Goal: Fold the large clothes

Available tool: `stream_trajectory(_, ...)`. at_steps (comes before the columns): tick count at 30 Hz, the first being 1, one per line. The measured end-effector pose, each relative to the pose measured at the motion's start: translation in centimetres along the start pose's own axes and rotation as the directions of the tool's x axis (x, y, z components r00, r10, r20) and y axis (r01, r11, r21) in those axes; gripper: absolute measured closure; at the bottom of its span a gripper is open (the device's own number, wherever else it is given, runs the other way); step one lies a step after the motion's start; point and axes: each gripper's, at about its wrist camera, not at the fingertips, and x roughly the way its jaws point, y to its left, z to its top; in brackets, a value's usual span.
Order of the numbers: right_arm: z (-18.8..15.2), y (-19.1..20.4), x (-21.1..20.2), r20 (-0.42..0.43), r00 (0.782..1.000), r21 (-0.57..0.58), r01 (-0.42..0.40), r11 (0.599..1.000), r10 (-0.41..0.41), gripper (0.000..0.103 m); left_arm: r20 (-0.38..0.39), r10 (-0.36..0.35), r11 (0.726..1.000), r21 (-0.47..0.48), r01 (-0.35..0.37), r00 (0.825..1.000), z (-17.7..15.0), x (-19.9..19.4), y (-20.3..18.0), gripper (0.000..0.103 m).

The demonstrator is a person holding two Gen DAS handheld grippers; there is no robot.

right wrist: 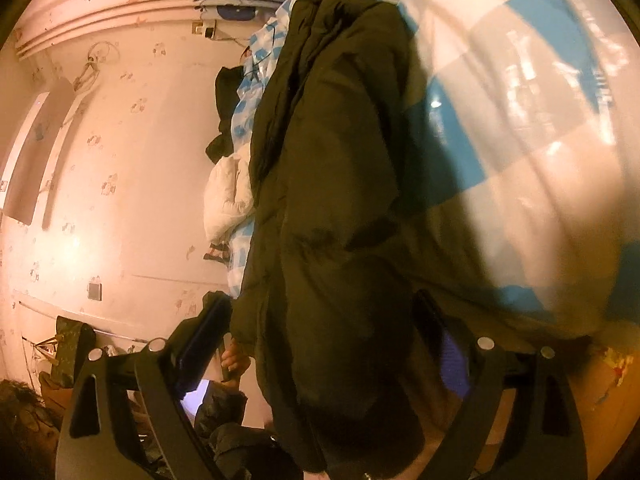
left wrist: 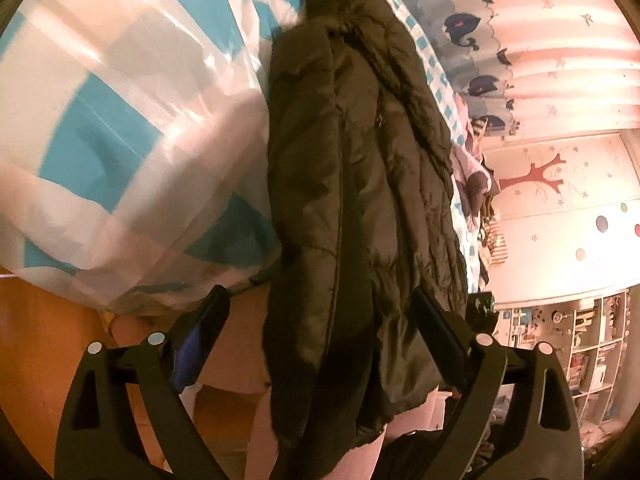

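A long dark olive padded coat [left wrist: 360, 184] lies lengthwise on a bed, folded narrow, its hem hanging over the bed's near edge. It also shows in the right wrist view [right wrist: 332, 200]. My left gripper [left wrist: 320, 312] is open, its fingers on either side of the hanging hem, not pinching it. My right gripper [right wrist: 324, 312] is open too, with the coat's lower end between its fingers and loose.
The bed has a blue and white checked cover [left wrist: 120, 120] [right wrist: 520, 100]. A white garment [right wrist: 228, 200] and dark clothes [right wrist: 226, 88] lie at the bed's far side by the pink wall. Shelves [left wrist: 580, 352] stand at the right. An orange bed frame [left wrist: 36, 340] is below.
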Motion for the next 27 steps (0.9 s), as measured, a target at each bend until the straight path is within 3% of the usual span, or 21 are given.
stream_trajectory(7,-0.2,1.8,1.1,-0.012,1.000,-0.074,-0.007,0.997,0.006,0.017,-0.081,-0.008,0.997,0.069,0.013,0.997,-0.6,3.3,-2.0,0.015)
stream_trajectory(9,-0.4,2.5,1.2,-0.009,1.000,-0.110,0.019,0.994,-0.020,0.045,-0.088,0.010,0.997,0.078,-0.003,0.996,-0.8,3.6,-2.4,0.015)
stream_trajectory(11,-0.7,3.0,1.4,-0.008,0.998,-0.139,0.065,0.988,-0.067,0.061,-0.090,0.024,0.997,0.079,-0.017,0.996,-0.8,3.6,-2.7,0.023)
stream_trajectory(12,-0.7,3.1,1.4,-0.005,0.997,-0.147,0.071,0.987,-0.073,0.069,-0.091,0.024,0.997,0.077,-0.017,0.996,-0.7,3.7,-3.0,0.034)
stream_trajectory(16,-1.0,4.5,1.2,0.030,0.998,-0.182,0.064,0.981,-0.060,0.081,-0.069,0.027,0.996,0.091,-0.020,0.997,-0.5,2.7,-4.1,0.068)
stream_trajectory(17,-1.0,5.0,0.9,0.044,0.998,-0.190,0.053,0.980,-0.045,0.084,-0.059,0.025,0.995,0.101,-0.019,0.998,-0.5,2.2,-4.4,0.071)
stream_trajectory(19,-1.1,6.2,0.2,0.064,0.998,-0.216,0.027,0.976,-0.013,0.086,-0.032,0.011,0.991,0.131,-0.007,0.999,-0.7,0.8,-5.6,0.081)
stream_trajectory(23,-2.2,9.1,-2.2,0.088,0.995,-0.284,-0.016,0.959,0.042,0.087,-0.002,-0.021,0.982,0.185,0.021,1.000,-1.4,-2.2,-7.4,0.085)
stream_trajectory(27,-3.3,8.9,-3.3,0.058,0.998,-0.287,0.003,0.958,0.014,0.084,-0.075,0.001,0.970,0.244,0.017,0.997,-2.5,-2.8,-7.3,0.084)
